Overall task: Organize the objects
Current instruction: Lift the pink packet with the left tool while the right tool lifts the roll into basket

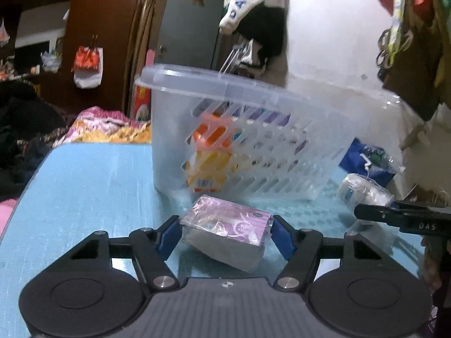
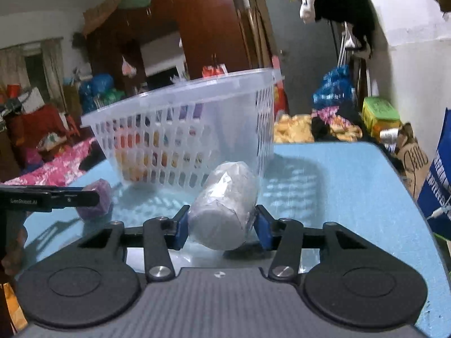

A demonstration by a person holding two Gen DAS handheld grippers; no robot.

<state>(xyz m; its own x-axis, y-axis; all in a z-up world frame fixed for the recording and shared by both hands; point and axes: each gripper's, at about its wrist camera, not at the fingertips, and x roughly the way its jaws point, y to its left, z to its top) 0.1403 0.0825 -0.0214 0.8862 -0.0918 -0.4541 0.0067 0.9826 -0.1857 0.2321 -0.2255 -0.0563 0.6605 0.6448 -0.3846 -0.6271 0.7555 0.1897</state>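
My left gripper (image 1: 225, 233) is shut on a purple plastic-wrapped box (image 1: 228, 231) and holds it tilted just above the blue table (image 1: 84, 197). My right gripper (image 2: 221, 226) is shut on a white wrapped roll (image 2: 225, 208), in front of a clear slotted basket (image 2: 197, 129). The basket (image 1: 253, 146) stands behind the box in the left wrist view and holds an orange and yellow pack (image 1: 210, 155) and other packets. The roll also shows at the right in the left wrist view (image 1: 363, 191), the purple box at the left in the right wrist view (image 2: 97, 200).
The blue table (image 2: 338, 197) has edges on the left and right. A blue bag (image 2: 439, 174) stands off its right side. Bedding and clothes (image 1: 107, 126) lie beyond the far edge. Clothes hang on the wall (image 1: 259, 14) behind the basket.
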